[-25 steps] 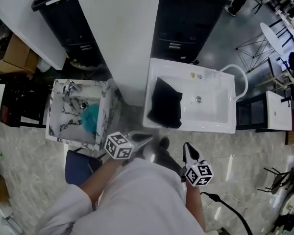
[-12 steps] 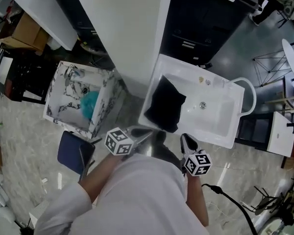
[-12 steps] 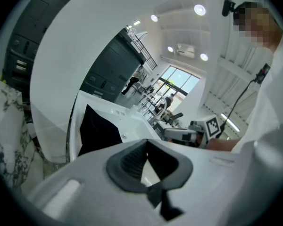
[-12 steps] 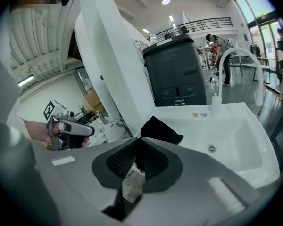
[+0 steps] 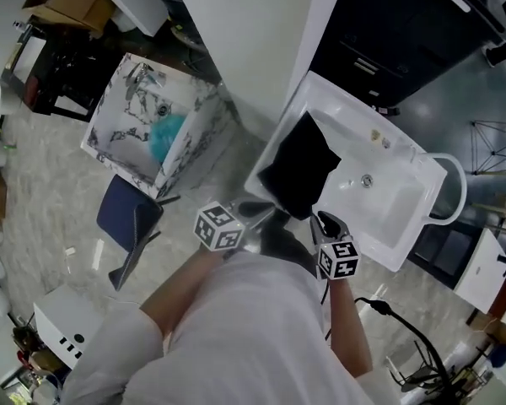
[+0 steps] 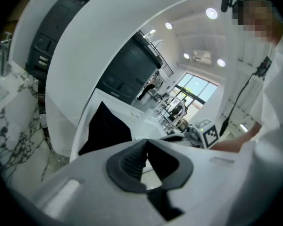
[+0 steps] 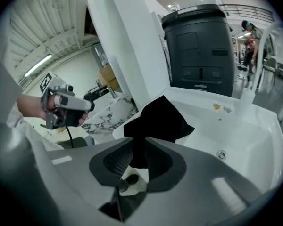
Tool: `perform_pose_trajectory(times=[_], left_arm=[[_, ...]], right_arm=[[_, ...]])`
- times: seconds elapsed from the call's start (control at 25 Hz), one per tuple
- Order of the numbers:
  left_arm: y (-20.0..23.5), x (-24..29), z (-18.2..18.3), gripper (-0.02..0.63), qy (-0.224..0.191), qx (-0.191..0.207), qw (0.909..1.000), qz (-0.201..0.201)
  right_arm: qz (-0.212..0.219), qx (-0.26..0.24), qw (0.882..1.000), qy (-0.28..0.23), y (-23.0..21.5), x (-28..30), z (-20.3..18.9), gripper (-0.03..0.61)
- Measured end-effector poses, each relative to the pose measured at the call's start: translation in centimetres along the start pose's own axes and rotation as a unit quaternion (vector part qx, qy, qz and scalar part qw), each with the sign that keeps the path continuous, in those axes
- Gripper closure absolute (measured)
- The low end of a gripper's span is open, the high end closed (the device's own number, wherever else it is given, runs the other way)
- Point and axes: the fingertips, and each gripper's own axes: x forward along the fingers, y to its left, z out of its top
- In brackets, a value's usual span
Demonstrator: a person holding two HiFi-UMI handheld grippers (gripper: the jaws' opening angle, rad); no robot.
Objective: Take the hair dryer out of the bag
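We hold the left gripper [image 5: 258, 210] clamped shut and the right gripper [image 5: 323, 221], jaws just opening and empty, by the limp black cloth bag [image 5: 300, 164].

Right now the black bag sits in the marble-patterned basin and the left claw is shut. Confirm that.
Wrong basin. The head view shows the black bag in the plain white basin, not the marble-patterned basin, which holds a teal thing. The left claw is shut, as you said.
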Motion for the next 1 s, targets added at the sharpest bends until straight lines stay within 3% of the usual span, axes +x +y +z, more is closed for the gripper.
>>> perform_pose_trajectory(times=[0.2,0.32,0.52,0.6,0.84,1.0], left_arm=[[1.1,0.4,-0.6,0.614,-0.017,-0.026,0.9988,0.037],[1.5,0.4,-1.1,0.614,-0.022,-0.043,0.9974,0.054],[1.6,0.8,-2.1,0.614,-0.026,-0.057,0.9956,0.070],[1.5,0.8,-2.3,0.614,-0.028,-0.060,0.9949,0.077],[1.4,0.9,-2.9,0.614,-0.032,-0.066,0.9932,0.090],[1.3,1.5,-3.1,0.614,-0.025,-0.060,0.9932,0.097]], right_arm=[[0.057,-0.107,0.991,0.063,1.4,3.5,-1.9,0.442],[0.078,-0.186,0.973,0.115,2.0,5.6,-4.0,0.350],[0.079,-0.270,0.948,0.148,1.9,7.7,-5.8,0.325],[0.075,-0.279,0.945,0.152,1.7,8.2,-6.0,0.350],[0.083,-0.283,0.945,0.143,1.2,8.2,-5.7,0.522],[0.090,-0.261,0.952,0.131,0.6,7.8,-5.1,0.551]])
